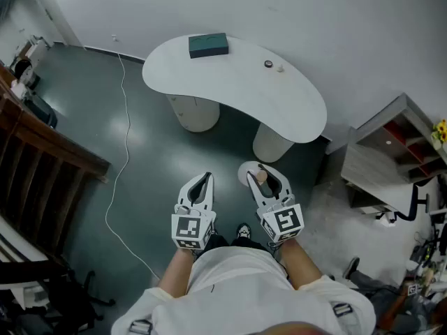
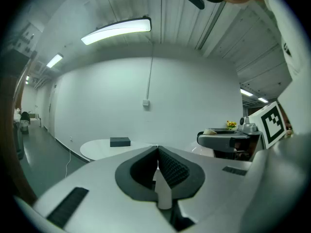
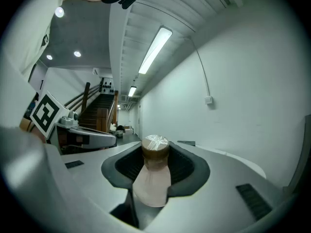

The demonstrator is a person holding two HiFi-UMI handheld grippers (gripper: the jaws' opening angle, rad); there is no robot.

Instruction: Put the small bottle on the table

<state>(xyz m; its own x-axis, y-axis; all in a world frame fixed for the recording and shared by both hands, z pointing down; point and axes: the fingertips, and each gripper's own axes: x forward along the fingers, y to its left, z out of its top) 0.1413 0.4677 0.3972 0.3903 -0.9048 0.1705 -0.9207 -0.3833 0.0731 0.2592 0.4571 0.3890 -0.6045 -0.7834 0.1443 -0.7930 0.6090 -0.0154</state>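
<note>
Right gripper (image 1: 265, 180), lower centre of head view: jaws clamped on small bottle (image 3: 154, 171), brown cap toward the jaw tips. Left gripper (image 1: 200, 187) just beside it: jaws together, nothing between. White table (image 1: 230, 93) upper centre, well apart from both.

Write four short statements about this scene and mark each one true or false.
1. The right gripper is shut on the small bottle. True.
2. The left gripper holds a cup. False: its jaws are together with nothing between them.
3. A dark box lies on the white table. True.
4. The small bottle stands on the table. False: it is in the right gripper, over the floor short of the table.
</note>
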